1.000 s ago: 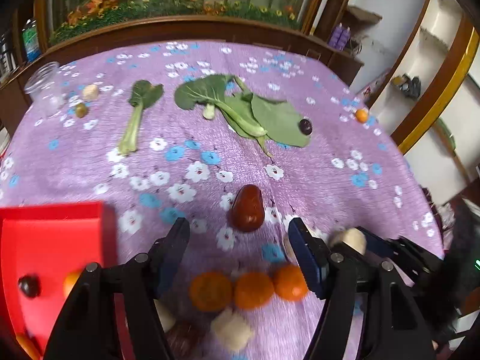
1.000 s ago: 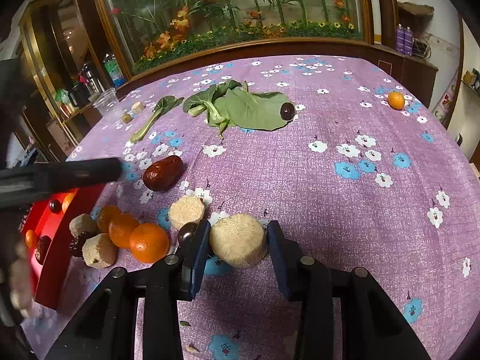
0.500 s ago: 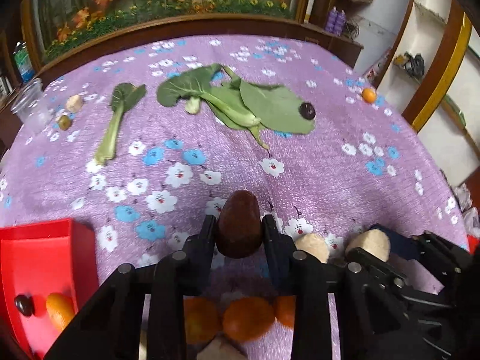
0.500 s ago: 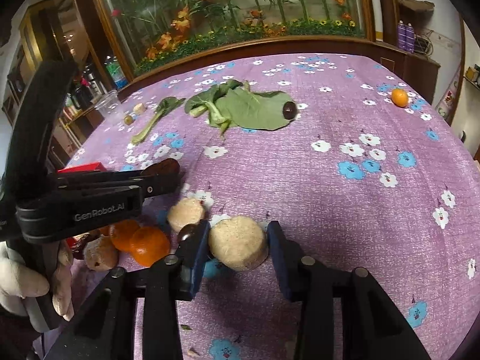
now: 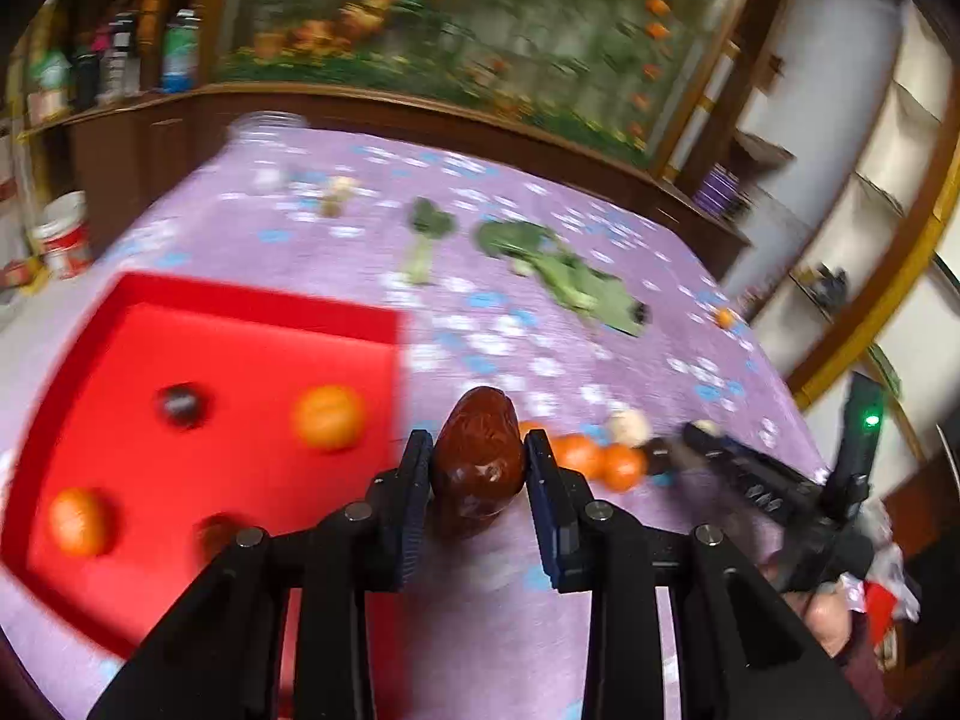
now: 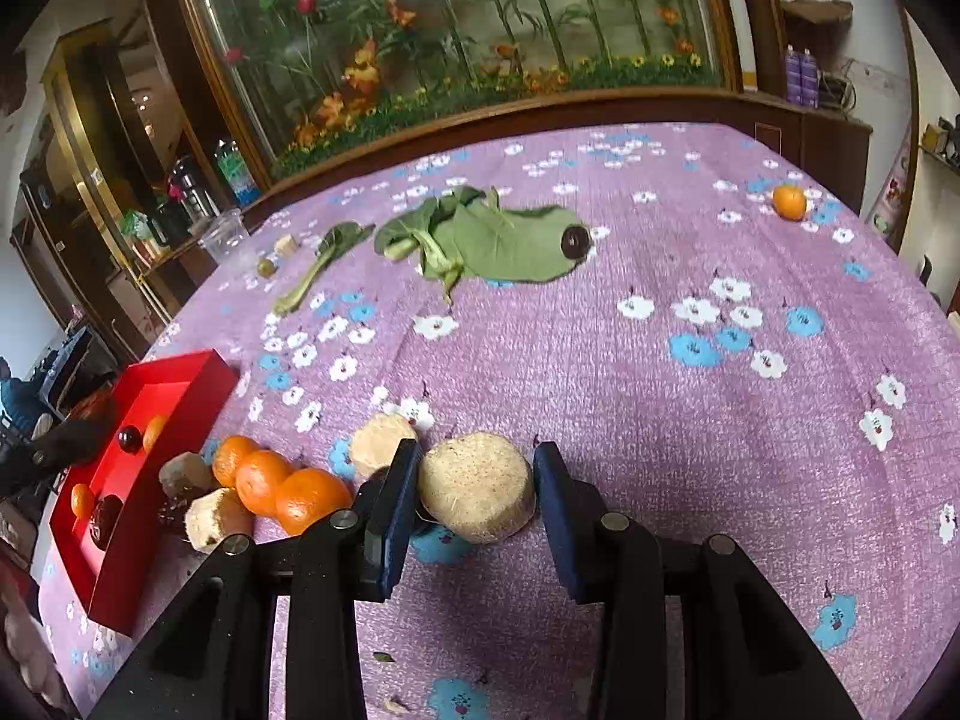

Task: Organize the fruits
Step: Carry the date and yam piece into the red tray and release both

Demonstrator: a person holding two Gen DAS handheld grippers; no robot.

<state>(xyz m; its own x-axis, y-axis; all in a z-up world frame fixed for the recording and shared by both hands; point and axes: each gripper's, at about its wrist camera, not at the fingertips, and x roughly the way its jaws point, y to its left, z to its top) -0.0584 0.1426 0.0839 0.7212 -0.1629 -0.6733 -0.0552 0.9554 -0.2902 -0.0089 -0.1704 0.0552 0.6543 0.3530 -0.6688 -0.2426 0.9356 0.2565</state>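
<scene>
Lifted red date point(image 5: 477, 463), pinched in left hand-held gripper point(image 5: 478, 468), apparently beside red tray point(image 5: 252, 300)

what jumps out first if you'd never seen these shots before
The red tray at the left on the purple flowered tablecloth, with small oranges and dark fruits inside. Next, the wrinkled red-brown date clamped in the left gripper, and the tan round chunk between the right gripper's fingers.

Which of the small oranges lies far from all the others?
The lone orange near the table's far right edge; the rest cluster beside or inside the red tray.
</scene>
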